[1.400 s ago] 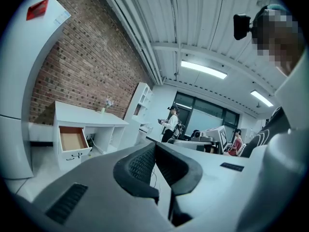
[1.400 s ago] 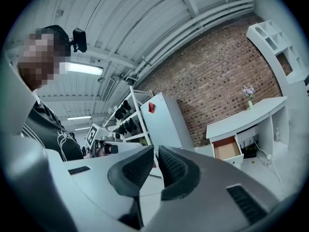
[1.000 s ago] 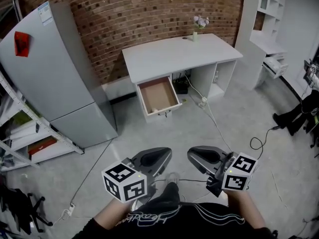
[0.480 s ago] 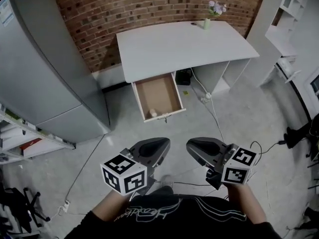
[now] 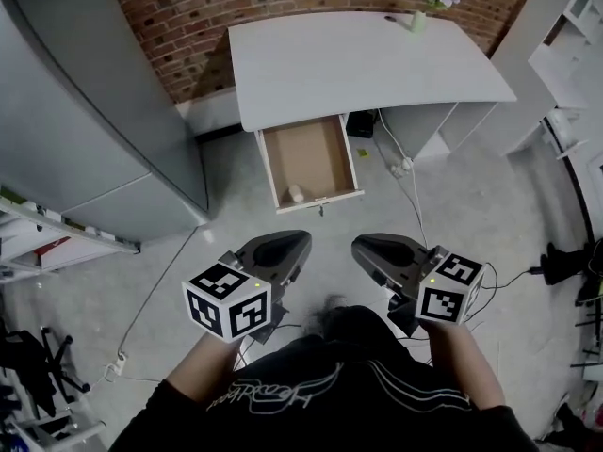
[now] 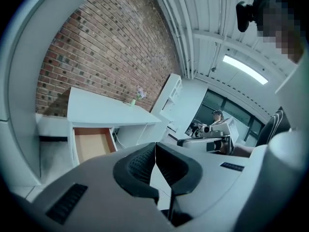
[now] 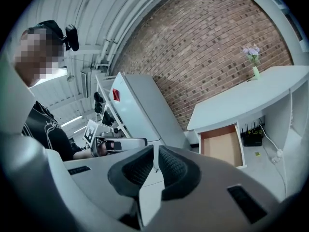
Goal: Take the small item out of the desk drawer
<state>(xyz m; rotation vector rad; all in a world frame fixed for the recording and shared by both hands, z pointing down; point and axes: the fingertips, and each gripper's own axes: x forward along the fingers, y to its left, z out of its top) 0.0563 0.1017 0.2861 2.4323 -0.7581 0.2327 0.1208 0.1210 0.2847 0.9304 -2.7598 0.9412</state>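
Head view: we stand well back from the desk (image 5: 367,64), whose drawer (image 5: 316,149) is pulled open toward us. The item (image 5: 296,194), small and pale, lies in the drawer's front left corner, just behind the front wall; it is too small for us to judge its long axis. It sits ahead of both grippers and well apart from them. The left gripper (image 5: 292,245) is nearer than the right gripper (image 5: 367,248). Both have their jaws closed on nothing.
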